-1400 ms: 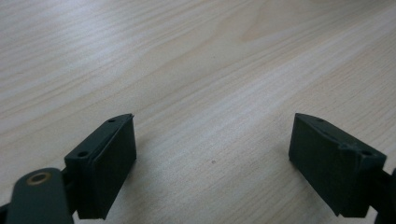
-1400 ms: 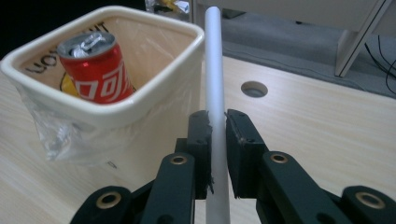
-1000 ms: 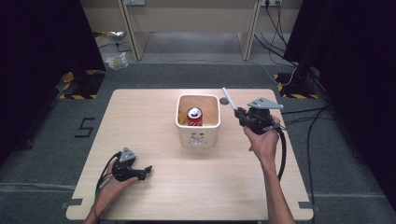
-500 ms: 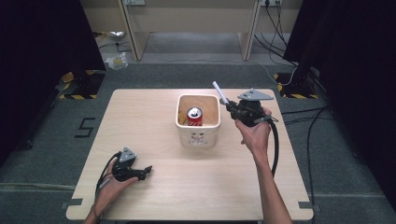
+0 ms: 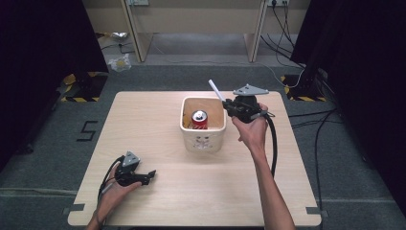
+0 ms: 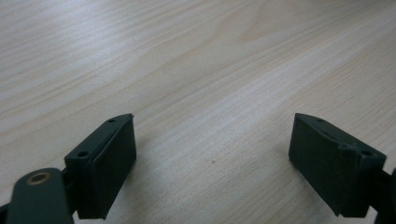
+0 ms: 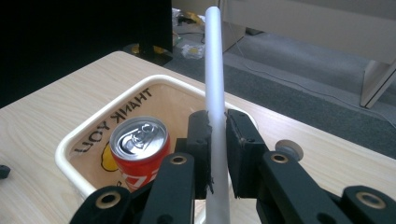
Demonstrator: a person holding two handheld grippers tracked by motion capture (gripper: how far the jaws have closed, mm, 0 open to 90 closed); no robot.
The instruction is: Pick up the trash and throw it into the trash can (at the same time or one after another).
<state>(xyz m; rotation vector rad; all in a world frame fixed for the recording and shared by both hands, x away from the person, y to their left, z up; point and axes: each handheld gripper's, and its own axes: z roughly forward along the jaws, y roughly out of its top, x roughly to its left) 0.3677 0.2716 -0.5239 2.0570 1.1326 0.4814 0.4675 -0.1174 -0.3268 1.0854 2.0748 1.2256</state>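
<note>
Here, the white straw [image 7: 215,70] is standing clamped between the pads of my right gripper [image 7: 217,140], its free end pointing toward twelve o'clock in the right gripper view. In the high view the straw [image 5: 216,90] is slanting toward eleven o'clock from my right gripper [image 5: 229,104], just above the far right rim of the cream bin [image 5: 203,141]. A red can [image 5: 199,119] is standing upright inside that bin, at about nine o'clock from the straw. Down at seven o'clock on the wooden table [image 5: 239,187], my left gripper [image 5: 149,174] is resting with its jaws spread apart, nothing between them.
</note>
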